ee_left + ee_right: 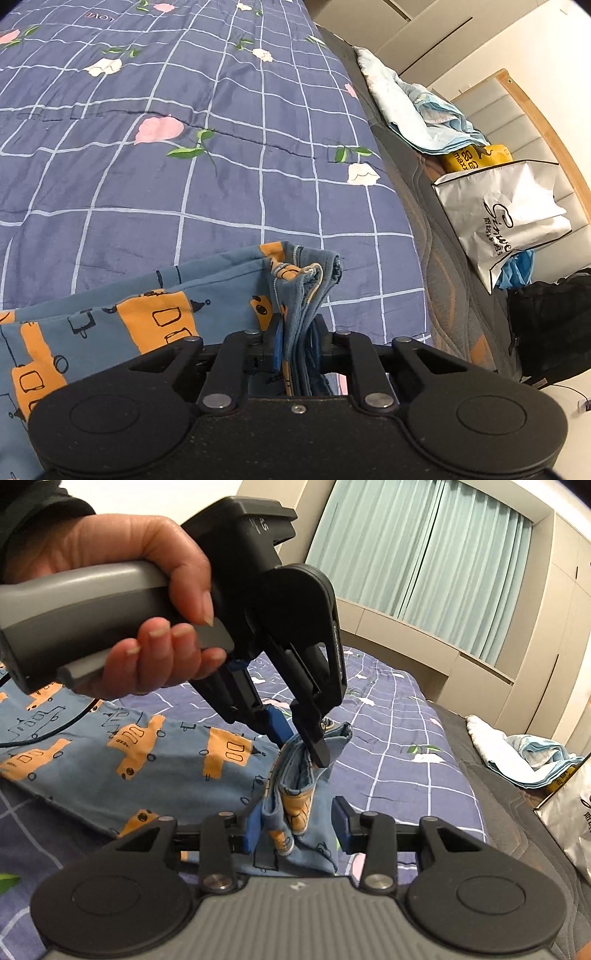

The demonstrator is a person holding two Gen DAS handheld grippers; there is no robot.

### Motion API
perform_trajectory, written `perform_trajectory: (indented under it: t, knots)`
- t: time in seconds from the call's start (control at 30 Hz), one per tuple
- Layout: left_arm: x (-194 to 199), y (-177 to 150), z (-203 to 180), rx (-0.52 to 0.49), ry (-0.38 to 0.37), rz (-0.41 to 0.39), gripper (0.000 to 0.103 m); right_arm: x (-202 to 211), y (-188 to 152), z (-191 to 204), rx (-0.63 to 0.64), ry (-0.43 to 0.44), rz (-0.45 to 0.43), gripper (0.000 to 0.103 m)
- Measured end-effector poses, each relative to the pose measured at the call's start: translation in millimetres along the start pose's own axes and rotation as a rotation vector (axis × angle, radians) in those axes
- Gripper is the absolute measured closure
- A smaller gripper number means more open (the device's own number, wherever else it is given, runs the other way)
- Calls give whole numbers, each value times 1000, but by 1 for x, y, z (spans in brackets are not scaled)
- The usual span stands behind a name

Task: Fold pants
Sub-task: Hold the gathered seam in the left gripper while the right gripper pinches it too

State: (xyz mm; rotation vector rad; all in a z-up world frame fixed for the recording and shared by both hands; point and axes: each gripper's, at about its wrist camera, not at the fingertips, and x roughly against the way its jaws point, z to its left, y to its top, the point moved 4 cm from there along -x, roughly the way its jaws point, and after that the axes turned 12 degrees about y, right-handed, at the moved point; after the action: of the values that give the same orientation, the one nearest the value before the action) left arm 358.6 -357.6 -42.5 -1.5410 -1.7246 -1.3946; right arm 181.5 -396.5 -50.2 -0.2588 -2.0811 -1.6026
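Observation:
The pants [155, 760] are blue with orange train prints and lie spread on the bed [184, 166]. My left gripper [301, 332] is shut on a bunched corner of the pants [306, 284] and lifts it off the bed; it also shows in the right wrist view [303, 746], held by a hand. My right gripper [295, 823] is open, its blue pads [253, 825] on either side of the hanging folds just below the left gripper, not closed on them.
The bed has a blue checked floral sheet [406, 738]. At its right edge lie a light blue cloth pile [417, 107], a yellow package [476, 157], a white shopping bag [506, 218] and a black bag [550, 328]. Curtains [424, 554] and cabinets stand behind.

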Motion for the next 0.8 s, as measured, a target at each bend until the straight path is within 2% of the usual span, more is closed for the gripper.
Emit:
perform_trajectory:
  t: [0.03, 0.07, 0.1, 0.13, 0.3, 0.37, 0.43, 0.5, 0.53, 0.57, 0.8]
  knots:
    - [1, 0, 1, 0, -1, 0, 88, 0, 1, 1, 4, 3, 0, 62]
    - [2, 0, 1, 0, -1, 1, 87, -1, 2, 1, 8, 4, -1, 76]
    - [2, 0, 1, 1, -2, 1, 86, -2, 3, 1, 10, 7, 1, 85]
    - [2, -1, 2, 2, -5, 3, 84, -2, 3, 1, 11, 11, 2, 87]
    - [4, -5, 3, 4, -16, 16, 83, 2, 7, 7, 24, 17, -3, 89]
    - [8, -8, 4, 11, -33, 19, 70, 5, 9, 10, 29, 15, -5, 89]
    - [15, -10, 6, 10, -31, 7, 71, 8, 11, 13, 33, 16, -8, 90]
    - [22, -13, 6, -8, -10, -10, 77, 13, 14, 17, 41, 19, -12, 90]
    - [26, -14, 8, -11, 0, -18, 87, 14, 16, 19, 46, 19, -15, 90]
    - [32, -15, 10, -13, 14, -27, 89, 17, 18, 22, 53, 21, -18, 90]
    - [79, -25, 29, -32, 78, -90, 91, 32, 38, 47, 83, 58, -45, 90]
